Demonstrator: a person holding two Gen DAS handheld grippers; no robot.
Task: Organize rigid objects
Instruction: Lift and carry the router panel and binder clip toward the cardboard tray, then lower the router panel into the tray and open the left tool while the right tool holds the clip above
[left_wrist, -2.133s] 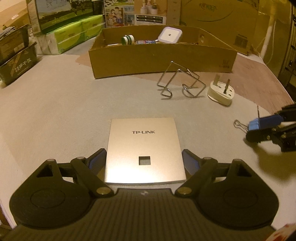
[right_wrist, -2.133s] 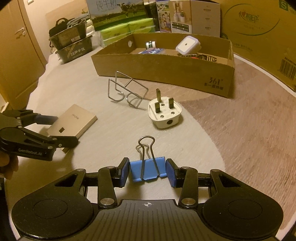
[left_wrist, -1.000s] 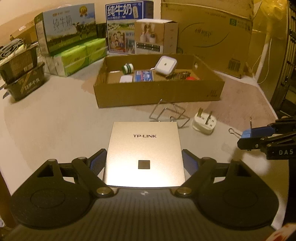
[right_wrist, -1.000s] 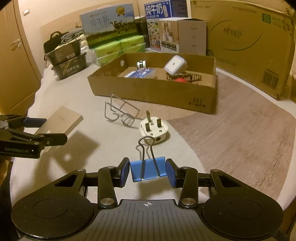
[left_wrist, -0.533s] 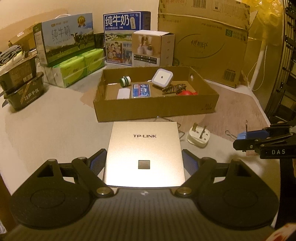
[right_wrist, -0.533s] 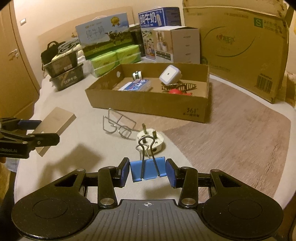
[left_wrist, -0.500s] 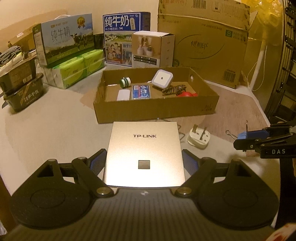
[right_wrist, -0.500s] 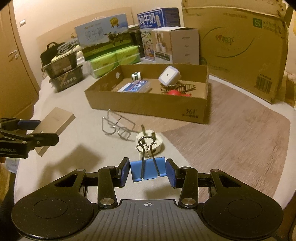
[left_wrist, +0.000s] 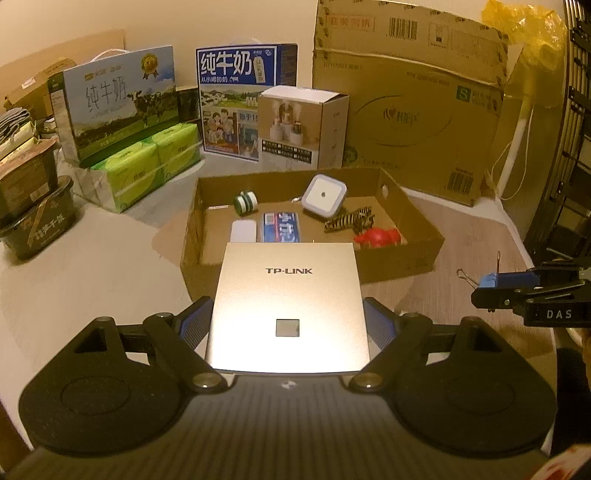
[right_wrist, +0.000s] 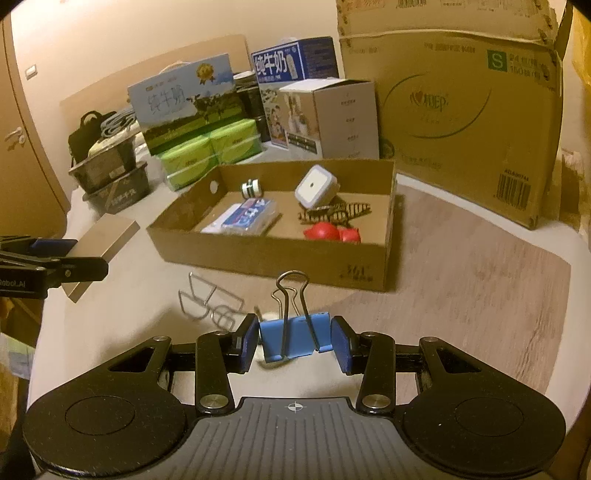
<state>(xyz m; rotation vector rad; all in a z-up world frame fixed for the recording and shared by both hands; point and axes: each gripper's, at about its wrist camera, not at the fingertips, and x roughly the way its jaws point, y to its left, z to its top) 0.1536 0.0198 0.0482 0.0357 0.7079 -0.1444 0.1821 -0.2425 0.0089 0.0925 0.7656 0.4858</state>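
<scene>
My left gripper (left_wrist: 288, 325) is shut on a flat silver TP-LINK box (left_wrist: 288, 295) and holds it in the air in front of the open cardboard tray (left_wrist: 424, 229). My right gripper (right_wrist: 295, 339) is shut on a blue binder clip (right_wrist: 295, 334), also lifted, and it shows at the right of the left wrist view (left_wrist: 491, 280). The left gripper with the box shows at the left of the right wrist view (right_wrist: 99, 240). The tray (right_wrist: 258, 254) holds several small items. A wire stand (right_wrist: 210, 299) lies on the surface below; a white plug is mostly hidden behind the clip.
Milk cartons (left_wrist: 243, 103), green tissue packs (left_wrist: 147, 166), a small white box (left_wrist: 303, 125) and a big cardboard box (left_wrist: 406, 110) stand behind the tray. Dark baskets (left_wrist: 33, 214) stand at the far left. A door (right_wrist: 18, 147) is at the left.
Both grippers have risen and moved toward the tray with their objects held. The tray's inside now shows more fully, and the plug and wire stand have dropped low in view.
</scene>
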